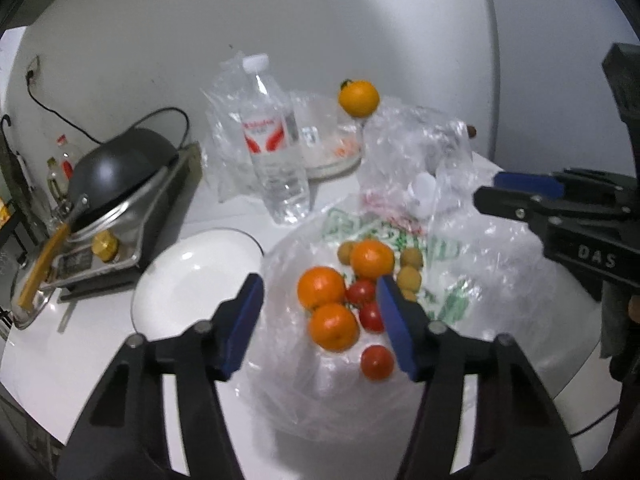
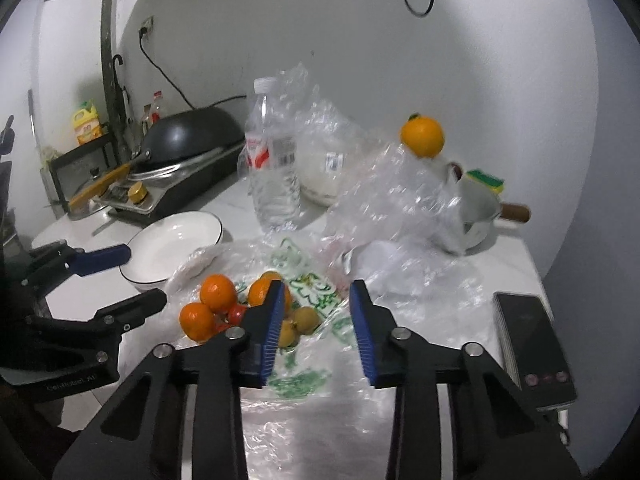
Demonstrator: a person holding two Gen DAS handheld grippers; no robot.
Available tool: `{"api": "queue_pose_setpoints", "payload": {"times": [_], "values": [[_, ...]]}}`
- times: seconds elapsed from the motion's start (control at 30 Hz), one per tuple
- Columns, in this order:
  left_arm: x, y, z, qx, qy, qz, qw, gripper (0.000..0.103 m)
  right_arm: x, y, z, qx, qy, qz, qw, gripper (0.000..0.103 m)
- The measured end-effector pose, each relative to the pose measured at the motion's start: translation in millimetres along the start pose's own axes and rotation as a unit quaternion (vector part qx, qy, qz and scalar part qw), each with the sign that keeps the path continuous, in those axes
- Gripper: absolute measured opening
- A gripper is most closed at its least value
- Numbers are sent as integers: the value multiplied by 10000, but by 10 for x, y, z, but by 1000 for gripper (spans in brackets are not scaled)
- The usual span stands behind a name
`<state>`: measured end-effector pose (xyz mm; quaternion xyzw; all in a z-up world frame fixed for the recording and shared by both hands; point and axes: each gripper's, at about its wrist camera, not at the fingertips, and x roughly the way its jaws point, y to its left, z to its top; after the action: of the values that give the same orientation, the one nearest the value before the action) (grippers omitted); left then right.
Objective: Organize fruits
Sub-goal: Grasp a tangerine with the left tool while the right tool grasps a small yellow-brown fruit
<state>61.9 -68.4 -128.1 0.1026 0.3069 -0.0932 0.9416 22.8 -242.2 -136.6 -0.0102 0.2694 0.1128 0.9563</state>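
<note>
Three oranges (image 1: 322,286), three small red tomatoes (image 1: 376,362) and several small tan fruits (image 1: 410,278) lie on a clear plastic bag (image 1: 304,384) on the white table. My left gripper (image 1: 320,322) is open and empty, hovering just above the oranges. My right gripper (image 2: 318,330) is open and empty, over the bag to the right of the fruit pile (image 2: 218,294). An empty white plate (image 1: 192,280) sits left of the pile. Another orange (image 1: 359,98) rests high on crumpled bags at the back.
A water bottle (image 1: 274,148) stands behind the fruit. A black wok (image 1: 116,168) sits on a stove at the left. Crumpled clear bags (image 2: 400,196), a metal pot (image 2: 478,216) with a sponge and a phone (image 2: 532,348) are at the right.
</note>
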Motion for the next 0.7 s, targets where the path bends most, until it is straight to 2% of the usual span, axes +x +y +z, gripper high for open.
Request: {"api": "queue_pose_setpoints", "payload": {"times": [0.17, 0.27, 0.63, 0.7], "values": [[156, 34, -60, -33, 229, -79, 9997, 52, 252, 13, 3, 34, 244, 121, 9996, 28], [243, 61, -84, -94, 357, -209, 9991, 46, 406, -3, -4, 64, 411, 181, 9990, 25], [560, 72, -130, -97, 799, -392, 9960, 45, 853, -66, -61, 163, 925, 392, 9948, 25], [589, 66, -131, -105, 777, -463, 9958, 45, 917, -73, -80, 177, 998, 382, 9941, 25]]}}
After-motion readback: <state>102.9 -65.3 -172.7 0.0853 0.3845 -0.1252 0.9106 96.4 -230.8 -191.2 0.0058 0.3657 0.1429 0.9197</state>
